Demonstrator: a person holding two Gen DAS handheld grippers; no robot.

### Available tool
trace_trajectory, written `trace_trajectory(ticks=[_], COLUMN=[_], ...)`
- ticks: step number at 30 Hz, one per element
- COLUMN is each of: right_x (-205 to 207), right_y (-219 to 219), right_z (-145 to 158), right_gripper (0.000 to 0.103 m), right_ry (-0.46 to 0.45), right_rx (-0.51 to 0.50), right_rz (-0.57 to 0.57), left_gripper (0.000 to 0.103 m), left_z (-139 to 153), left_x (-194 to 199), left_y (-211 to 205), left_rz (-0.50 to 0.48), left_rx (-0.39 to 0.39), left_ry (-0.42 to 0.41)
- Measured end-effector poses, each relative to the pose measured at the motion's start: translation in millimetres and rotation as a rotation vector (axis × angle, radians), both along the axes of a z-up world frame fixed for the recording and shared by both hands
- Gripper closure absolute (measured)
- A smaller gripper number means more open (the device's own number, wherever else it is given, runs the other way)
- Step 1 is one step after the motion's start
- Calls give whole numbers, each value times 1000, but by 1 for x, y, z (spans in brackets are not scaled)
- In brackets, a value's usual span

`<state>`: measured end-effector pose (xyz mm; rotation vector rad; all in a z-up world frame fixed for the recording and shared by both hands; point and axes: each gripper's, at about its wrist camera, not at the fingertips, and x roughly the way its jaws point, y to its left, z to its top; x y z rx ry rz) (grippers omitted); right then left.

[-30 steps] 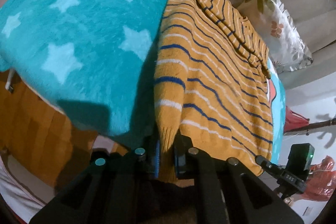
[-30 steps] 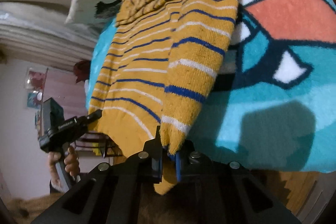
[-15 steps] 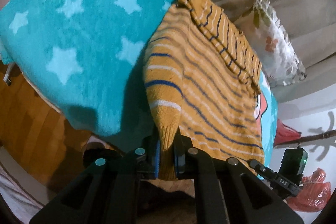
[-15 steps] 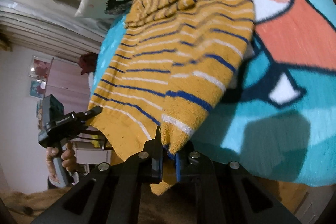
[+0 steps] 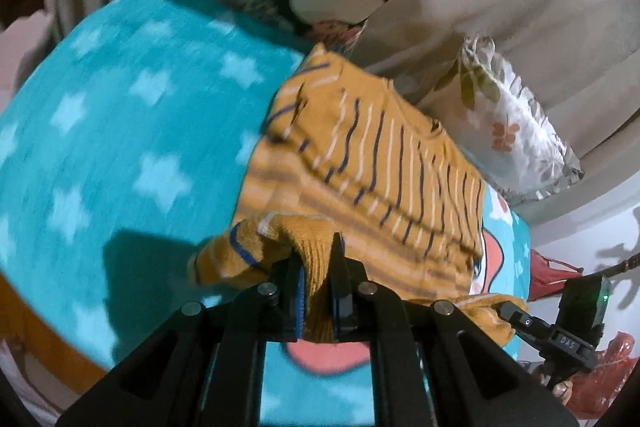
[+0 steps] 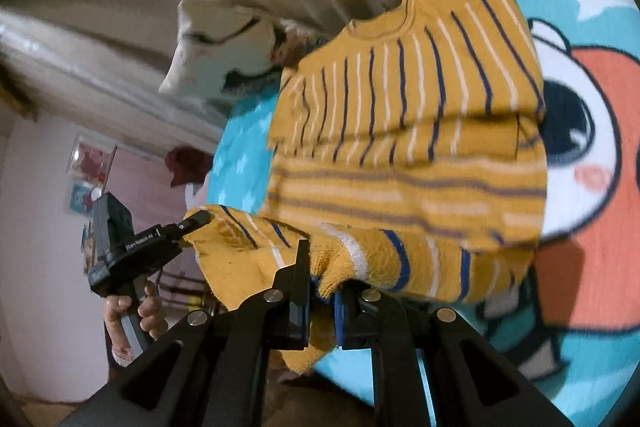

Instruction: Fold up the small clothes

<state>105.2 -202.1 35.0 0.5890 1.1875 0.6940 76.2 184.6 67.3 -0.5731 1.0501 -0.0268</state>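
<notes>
A small mustard-yellow sweater (image 5: 372, 163) with blue and white stripes lies on a turquoise blanket (image 5: 120, 131), its neck end far from me. My left gripper (image 5: 318, 287) is shut on one bottom hem corner and my right gripper (image 6: 322, 291) is shut on the other corner. The hem is lifted and carried over the sweater (image 6: 404, 131) toward the neck, so the lower part folds over. The left gripper also shows in the right wrist view (image 6: 196, 219), and the right gripper in the left wrist view (image 5: 504, 309), each pinching the hem.
The blanket (image 6: 592, 355) has white stars and a cartoon face in orange and white. Floral pillows (image 5: 508, 123) and a beige cover (image 5: 500, 3) lie beyond the sweater. A wooden bed edge (image 5: 28, 327) runs at lower left. A pink wall with pictures (image 6: 86, 167) is at left.
Both grippers have lifted the bottom hem and carried it forward toward the neck. The sweater, stretched flat before, now folds over itself.
</notes>
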Motion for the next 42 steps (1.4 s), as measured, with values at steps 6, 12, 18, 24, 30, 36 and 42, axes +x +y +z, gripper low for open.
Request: trace_trajectory(ticks=[6, 12, 18, 24, 30, 36, 42], right_x=[58, 109, 142, 165, 184, 200, 212], right_y=[4, 7, 6, -2, -7, -4, -8], right_z=[-5, -25, -45, -68, -90, -90, -81], right_gripper=[93, 93, 93, 93, 91, 91, 78], right_ry=[35, 79, 116, 180, 267, 300, 305], right_rx=[-16, -52, -73, -71, -66, -91, -32], right_rz=[-81, -172, -227, -289, -324, -336, -401], left_gripper=[94, 94, 94, 93, 75, 51, 44], left_z=[-2, -23, -40, -57, -57, -45, -44], left_x=[69, 125, 164, 185, 184, 161, 153], left_y=[-9, -17, -29, -34, -37, -37, -22], left_rz=[-56, -110, -148, -154, -143, -128, -94], left_rx=[50, 81, 101, 110, 84, 81, 52], left_ry=[2, 26, 43, 68, 49, 3, 18])
